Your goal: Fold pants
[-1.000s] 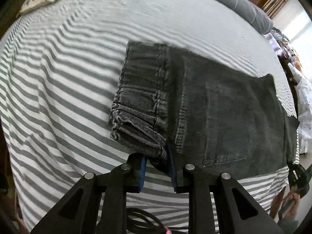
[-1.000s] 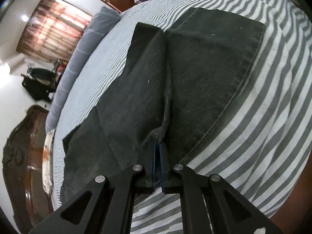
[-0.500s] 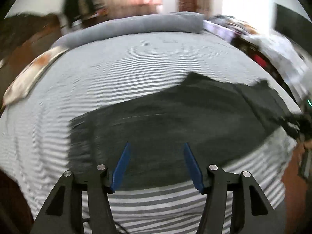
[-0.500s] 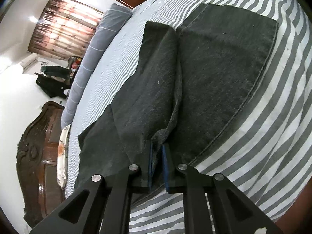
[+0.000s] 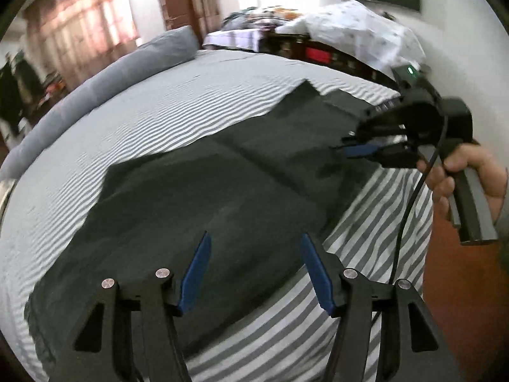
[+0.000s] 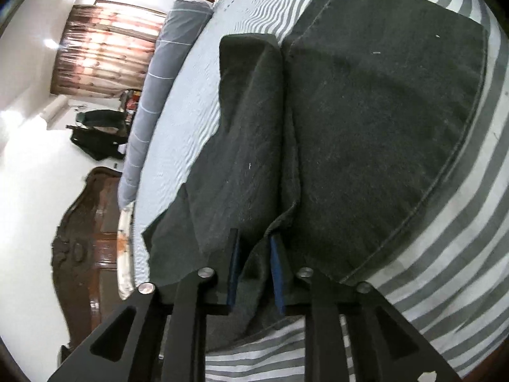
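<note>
Dark grey pants (image 5: 206, 197) lie spread across a striped bed. My left gripper (image 5: 255, 235) hovers over their near edge, open, with nothing between its blue pads. Farther right in the left wrist view, a hand (image 5: 470, 172) holds my right gripper (image 5: 345, 145) at the pants' far end. The right wrist view shows the pants (image 6: 381, 127) as two lengths side by side. A raised ridge of their cloth runs into my right gripper (image 6: 254, 235), which is shut on it with a narrow gap.
The striped sheet (image 5: 143, 121) (image 6: 461, 222) covers the bed around the pants. A long grey bolster (image 5: 95, 95) (image 6: 165, 63) lies along the far side. A carved wooden headboard (image 6: 89, 238) stands at one end. Cluttered furniture (image 5: 318, 41) lines the wall beyond, and reddish floor (image 5: 461, 286) shows at the right.
My left gripper let go of the folded denim edge, opened wide, rolled and swung sideways along the pants. The right gripper shifted slightly and keeps the cloth ridge, its pads a little farther apart.
</note>
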A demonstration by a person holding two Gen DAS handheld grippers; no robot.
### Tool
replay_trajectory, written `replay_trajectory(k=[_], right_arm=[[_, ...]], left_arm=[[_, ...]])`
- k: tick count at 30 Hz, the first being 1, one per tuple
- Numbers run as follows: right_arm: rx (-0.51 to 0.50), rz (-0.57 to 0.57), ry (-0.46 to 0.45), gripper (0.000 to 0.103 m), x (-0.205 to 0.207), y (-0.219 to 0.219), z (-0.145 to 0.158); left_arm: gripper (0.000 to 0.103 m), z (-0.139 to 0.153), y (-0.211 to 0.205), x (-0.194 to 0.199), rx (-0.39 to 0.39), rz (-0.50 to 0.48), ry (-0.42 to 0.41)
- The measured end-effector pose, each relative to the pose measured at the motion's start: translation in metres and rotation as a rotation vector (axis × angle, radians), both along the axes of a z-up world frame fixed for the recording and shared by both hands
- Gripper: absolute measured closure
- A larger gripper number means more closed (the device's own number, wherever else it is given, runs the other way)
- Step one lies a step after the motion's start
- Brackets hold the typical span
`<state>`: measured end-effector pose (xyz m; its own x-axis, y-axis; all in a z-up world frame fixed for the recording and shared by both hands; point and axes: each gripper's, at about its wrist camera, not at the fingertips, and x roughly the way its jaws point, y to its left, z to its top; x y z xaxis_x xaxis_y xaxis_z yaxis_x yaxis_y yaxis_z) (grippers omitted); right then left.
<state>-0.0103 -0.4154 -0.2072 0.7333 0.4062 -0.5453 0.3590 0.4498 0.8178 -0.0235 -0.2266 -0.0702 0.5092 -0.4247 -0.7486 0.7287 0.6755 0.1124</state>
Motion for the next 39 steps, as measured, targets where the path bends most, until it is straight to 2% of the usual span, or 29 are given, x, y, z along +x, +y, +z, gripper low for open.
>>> replay_trajectory(k=[4,8,13,14,16,19,23,28,34,37,39], right_arm=[[0.043,0.013,-0.045,0.094,-0.004,-0.005,0.007],[0.081,0.015,-0.074,0.095,-0.002,-0.010,0.014],[0.098,0.008,-0.119,0.095,0.003,-0.017,0.026],[0.097,0.009,-0.131,0.095,0.003,-0.018,0.028],[0.085,0.021,-0.151,0.093,0.005,-0.021,0.030],[0.078,0.007,-0.146,0.093,0.009,-0.025,0.024],[0.087,-0.038,-0.114,0.092,0.005,-0.033,0.009],[0.128,-0.068,-0.071,0.091,0.004,-0.040,-0.011],[0.178,-0.147,-0.072,0.086,0.034,-0.057,-0.019],[0.149,-0.197,-0.064,0.083,0.050,-0.073,-0.013],[0.122,-0.182,-0.067,0.083,0.067,-0.078,-0.006]], left_arm=[[0.043,-0.013,-0.034,0.001,0.018,-0.046,-0.023],[0.043,-0.023,-0.062,0.009,0.031,-0.045,-0.046],[0.044,-0.037,-0.078,0.015,0.057,-0.035,-0.064],[0.048,-0.039,-0.082,0.017,0.067,-0.035,-0.067],[0.092,-0.043,-0.087,0.024,0.067,-0.048,-0.028],[0.095,-0.043,-0.090,0.032,0.052,-0.028,0.003],[0.096,-0.035,-0.088,0.040,0.031,0.008,-0.011],[0.096,-0.017,-0.072,0.060,-0.041,0.087,0.011],[0.096,-0.017,-0.060,0.068,-0.060,0.104,0.041],[0.096,-0.022,-0.058,0.067,-0.057,0.096,0.046],[0.096,-0.024,-0.056,0.067,-0.065,0.102,0.056]])
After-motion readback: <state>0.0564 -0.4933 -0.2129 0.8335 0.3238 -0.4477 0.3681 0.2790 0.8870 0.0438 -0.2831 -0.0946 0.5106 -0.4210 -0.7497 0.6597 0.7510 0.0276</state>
